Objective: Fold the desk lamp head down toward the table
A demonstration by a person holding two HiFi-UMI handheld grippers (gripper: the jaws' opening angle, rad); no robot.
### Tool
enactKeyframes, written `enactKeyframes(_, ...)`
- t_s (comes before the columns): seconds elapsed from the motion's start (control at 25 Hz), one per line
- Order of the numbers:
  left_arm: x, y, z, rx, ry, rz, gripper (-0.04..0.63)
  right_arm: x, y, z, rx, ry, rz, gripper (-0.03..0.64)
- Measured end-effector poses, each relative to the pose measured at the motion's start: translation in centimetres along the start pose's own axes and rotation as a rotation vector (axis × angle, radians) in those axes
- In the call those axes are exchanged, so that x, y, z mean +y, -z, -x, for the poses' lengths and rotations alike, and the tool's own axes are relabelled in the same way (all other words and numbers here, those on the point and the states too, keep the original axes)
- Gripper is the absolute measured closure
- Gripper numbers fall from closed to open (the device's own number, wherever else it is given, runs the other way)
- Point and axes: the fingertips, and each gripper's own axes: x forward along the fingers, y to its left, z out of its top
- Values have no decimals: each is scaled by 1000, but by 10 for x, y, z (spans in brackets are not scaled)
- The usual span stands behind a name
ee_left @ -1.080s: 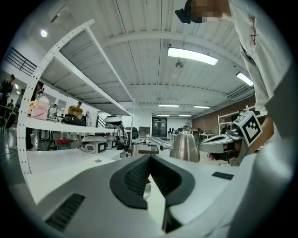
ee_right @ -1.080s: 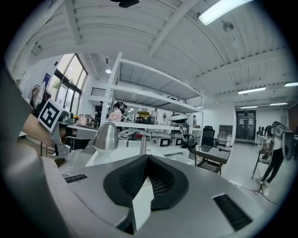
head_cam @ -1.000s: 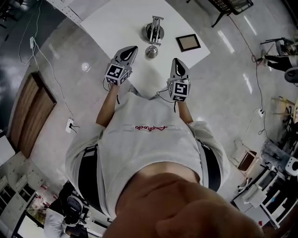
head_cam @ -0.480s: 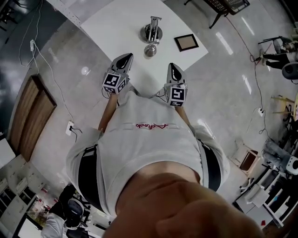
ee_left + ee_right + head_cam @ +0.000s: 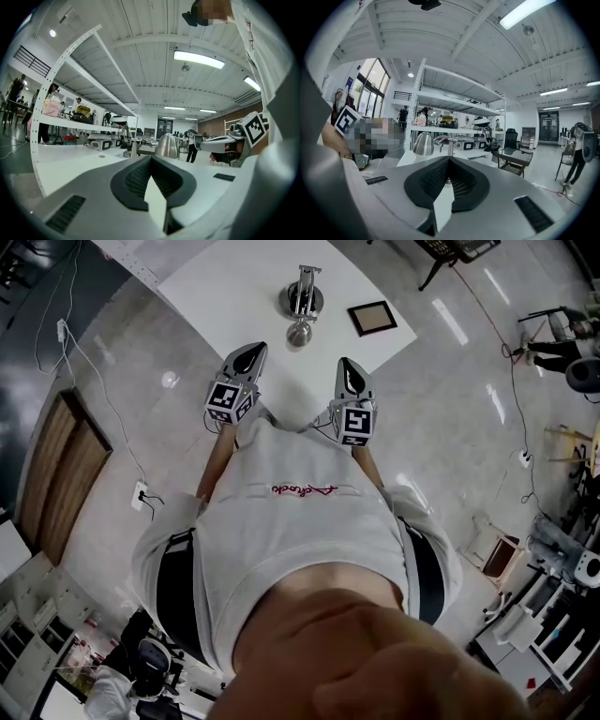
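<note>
hidden: the person's hands sit behind the marker cubes (image 5: 230, 399); near edge of the desk (image 5: 216, 287) is partly covered by the shirt (image 5: 291, 521), far edge cut off at the top of the head view
lamp: lamp (image 5: 301, 317) stands on the desk, ahead of and between the two grippers, apart from both; round base further off, shiny head nearer the person; arm angle too small to read from above
picture frame: picture frame (image 5: 372, 318) lies flat, right of the lamp, not touching it
writing: red script on the shirt, upside down, unreadable; black-and-white squares on the cubes, no text
left gripper: left gripper (image 5: 249, 354) level over the desk edge; fingers (image 5: 133, 180) pressed together, nothing between them
right gripper: right gripper (image 5: 348, 371), fingers (image 5: 433, 183) also together, nothing held
vs one second ago: both grippers a little further back from the lamp; lamp and frame unmoved on the desk
</note>
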Motion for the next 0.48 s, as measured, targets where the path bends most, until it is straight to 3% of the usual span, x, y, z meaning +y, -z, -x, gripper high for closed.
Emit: enactKeyframes(0.48, -2, 3, -1, 9, 9, 6, 568, 5, 2, -1, 0, -5, -18, 601)
